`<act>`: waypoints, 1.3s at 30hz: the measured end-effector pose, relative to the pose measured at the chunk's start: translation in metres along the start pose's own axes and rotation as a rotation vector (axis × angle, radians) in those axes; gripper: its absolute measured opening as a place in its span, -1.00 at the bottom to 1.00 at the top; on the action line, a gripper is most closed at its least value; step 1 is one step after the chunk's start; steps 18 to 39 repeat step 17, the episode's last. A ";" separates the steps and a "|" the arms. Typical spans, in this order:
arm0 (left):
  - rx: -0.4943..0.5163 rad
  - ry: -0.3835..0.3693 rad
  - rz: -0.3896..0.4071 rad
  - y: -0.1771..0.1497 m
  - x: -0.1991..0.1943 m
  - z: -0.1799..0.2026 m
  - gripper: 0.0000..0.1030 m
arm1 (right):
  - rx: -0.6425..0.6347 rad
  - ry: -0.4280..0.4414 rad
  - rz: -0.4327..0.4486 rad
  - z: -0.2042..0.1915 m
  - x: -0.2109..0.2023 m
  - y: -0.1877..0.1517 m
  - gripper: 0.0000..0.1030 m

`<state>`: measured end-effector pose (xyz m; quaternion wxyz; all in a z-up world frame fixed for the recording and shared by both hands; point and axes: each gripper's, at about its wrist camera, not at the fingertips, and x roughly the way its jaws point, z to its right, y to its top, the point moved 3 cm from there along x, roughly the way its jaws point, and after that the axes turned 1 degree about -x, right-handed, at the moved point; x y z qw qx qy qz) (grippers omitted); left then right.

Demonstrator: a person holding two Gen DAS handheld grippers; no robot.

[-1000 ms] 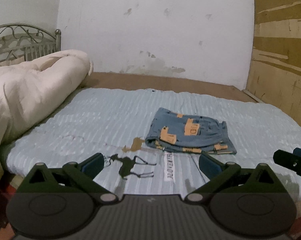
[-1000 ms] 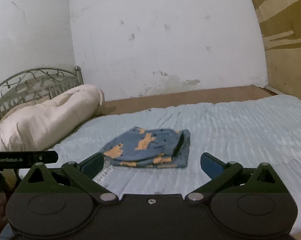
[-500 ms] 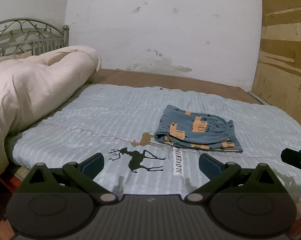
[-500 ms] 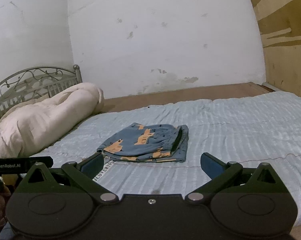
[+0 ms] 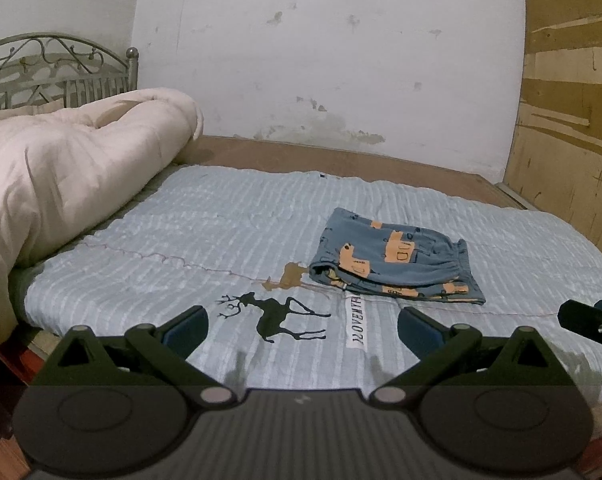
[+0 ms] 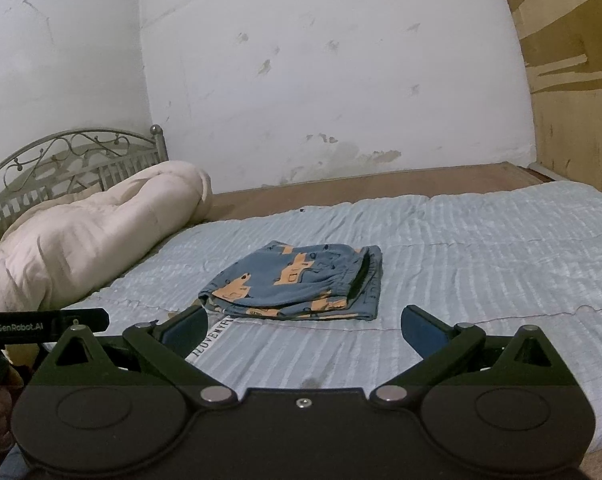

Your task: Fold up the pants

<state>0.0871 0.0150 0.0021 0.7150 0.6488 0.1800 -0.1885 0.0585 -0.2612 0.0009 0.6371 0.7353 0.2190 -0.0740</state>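
Observation:
Blue pants (image 5: 395,260) with orange print lie folded into a small flat packet on the pale blue bed cover (image 5: 205,240). The right wrist view shows the same pants (image 6: 297,284) just beyond the fingers. My left gripper (image 5: 303,326) hovers open over the near edge of the bed, short of the pants, with nothing between its fingers. My right gripper (image 6: 303,326) is open too and holds nothing. The tip of the right gripper (image 5: 589,322) shows at the right edge of the left wrist view.
A cream duvet (image 5: 61,168) is rolled up along the left of the bed, before a metal headboard (image 5: 57,72). A white wall stands behind and a wooden panel (image 5: 573,120) to the right. A black deer print (image 5: 277,316) marks the cover.
Both grippers have drawn back and risen a little from the bed, so the folded pants look farther away. Both stayed open. The pants have not moved.

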 end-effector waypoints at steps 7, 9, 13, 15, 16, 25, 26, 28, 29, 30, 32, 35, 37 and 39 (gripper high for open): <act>-0.016 -0.003 -0.005 0.000 0.000 0.004 0.99 | 0.001 0.004 -0.009 0.000 0.002 -0.002 0.99; -0.007 0.005 -0.003 0.000 0.000 0.005 0.99 | 0.000 0.006 -0.012 0.000 0.003 -0.002 0.99; -0.001 0.006 -0.006 0.000 0.002 0.006 0.99 | -0.001 0.009 -0.023 -0.001 0.006 -0.002 0.99; -0.003 0.005 -0.005 0.000 0.001 0.005 0.99 | -0.006 0.012 -0.026 -0.001 0.007 -0.002 0.99; -0.003 0.006 -0.004 0.000 0.001 0.005 0.99 | -0.008 0.012 -0.027 -0.001 0.008 -0.002 0.99; -0.005 0.006 -0.005 0.000 0.001 0.005 0.99 | -0.008 0.013 -0.027 -0.002 0.008 -0.002 0.99; -0.005 0.006 -0.005 0.000 0.001 0.005 0.99 | -0.008 0.013 -0.027 -0.002 0.008 -0.002 0.99; -0.005 0.006 -0.005 0.000 0.001 0.005 0.99 | -0.008 0.013 -0.027 -0.002 0.008 -0.002 0.99; -0.005 0.006 -0.005 0.000 0.001 0.005 0.99 | -0.008 0.013 -0.027 -0.002 0.008 -0.002 0.99; -0.005 0.006 -0.005 0.000 0.001 0.005 0.99 | -0.008 0.013 -0.027 -0.002 0.008 -0.002 0.99; -0.005 0.006 -0.005 0.000 0.001 0.005 0.99 | -0.008 0.013 -0.027 -0.002 0.008 -0.002 0.99; -0.005 0.006 -0.005 0.000 0.001 0.005 0.99 | -0.008 0.013 -0.027 -0.002 0.008 -0.002 0.99; -0.005 0.006 -0.005 0.000 0.001 0.005 0.99 | -0.008 0.013 -0.027 -0.002 0.008 -0.002 0.99; -0.005 0.006 -0.005 0.000 0.001 0.005 0.99 | -0.008 0.013 -0.027 -0.002 0.008 -0.002 0.99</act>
